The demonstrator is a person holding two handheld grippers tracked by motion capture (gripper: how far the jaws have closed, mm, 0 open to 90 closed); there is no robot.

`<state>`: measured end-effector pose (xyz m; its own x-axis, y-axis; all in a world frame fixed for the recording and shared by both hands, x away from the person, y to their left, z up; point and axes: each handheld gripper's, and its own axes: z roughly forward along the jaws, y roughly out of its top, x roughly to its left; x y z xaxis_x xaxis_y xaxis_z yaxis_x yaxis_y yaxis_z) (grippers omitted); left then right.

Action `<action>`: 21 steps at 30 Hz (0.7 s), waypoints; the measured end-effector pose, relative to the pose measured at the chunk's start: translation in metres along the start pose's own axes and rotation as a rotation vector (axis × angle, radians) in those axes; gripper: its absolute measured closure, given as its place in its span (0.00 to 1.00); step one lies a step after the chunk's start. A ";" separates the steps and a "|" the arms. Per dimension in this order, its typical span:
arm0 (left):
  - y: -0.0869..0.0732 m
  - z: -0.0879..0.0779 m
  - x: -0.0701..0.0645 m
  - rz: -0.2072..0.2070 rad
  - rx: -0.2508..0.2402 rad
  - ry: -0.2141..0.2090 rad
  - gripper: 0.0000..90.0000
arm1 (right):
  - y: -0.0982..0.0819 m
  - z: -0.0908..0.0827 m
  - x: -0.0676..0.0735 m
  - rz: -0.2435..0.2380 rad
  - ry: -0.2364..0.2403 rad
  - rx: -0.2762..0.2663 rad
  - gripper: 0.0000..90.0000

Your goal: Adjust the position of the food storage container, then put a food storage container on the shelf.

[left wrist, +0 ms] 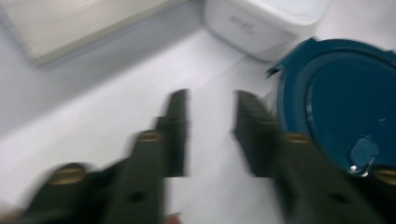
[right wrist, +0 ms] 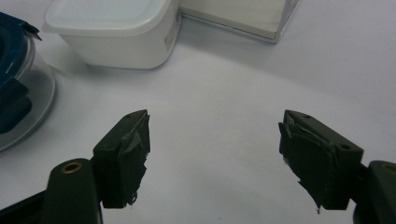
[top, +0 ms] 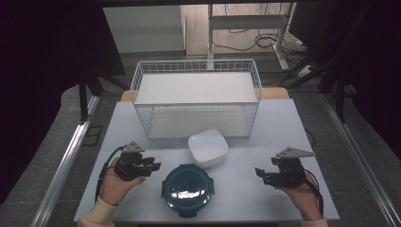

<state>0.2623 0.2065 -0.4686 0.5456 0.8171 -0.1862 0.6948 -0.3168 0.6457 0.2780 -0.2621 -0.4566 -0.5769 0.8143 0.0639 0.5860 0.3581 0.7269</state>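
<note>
- The left gripper [top: 153, 166] hovers near the bench's front-left corner, jaws parted with bare tabletop between them, gripping nothing; it points across toward the container beside it.
- The round clear container with a dark-blue clip-on lid [top: 187, 189] sits at the middle of the bench's [top: 265, 198] front edge, just beside the left gripper and apart from it. In the left gripper view, the lid [left wrist: 348, 107] lies right of the jaws, with a small blue valve tab [left wrist: 363, 151] on top.
- To take it well, I judge the left gripper should come in level at the rim, set 1 jaw on each side of a lid clip or the wall, and close slowly, since the smooth round body may slide on the bench.
- The white square plastic box with a white lid [top: 208, 147] stands just behind the round container, near the wire basket's front; keep the approach low so it is not nudged.
- The white wire basket [top: 142, 85] with 2 pale shelf boards occupies the bench's back edge.
- The right gripper [top: 261, 175] rests near the front-right corner, released, jaws wide apart over bare bench and well clear of both containers.
- Writing: a faint grey mark shows on the white box's side wall [left wrist: 243, 23] in the left gripper view, too blurred to read.
</note>
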 end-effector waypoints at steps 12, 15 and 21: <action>-0.011 -0.013 -0.004 -0.099 -0.026 0.006 0.30 | 0.005 0.001 0.016 0.009 0.089 -0.027 0.25; -0.011 -0.013 -0.005 -0.119 -0.030 -0.016 0.27 | 0.007 0.003 0.019 0.015 0.107 -0.024 0.23; -0.008 -0.014 -0.006 -0.137 -0.027 -0.062 0.19 | 0.007 0.007 0.029 -0.022 0.123 0.003 0.22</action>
<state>0.2468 0.2104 -0.4627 0.4751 0.8202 -0.3185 0.7522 -0.1908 0.6307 0.2690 -0.2327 -0.4548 -0.6546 0.7444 0.1318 0.5744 0.3765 0.7268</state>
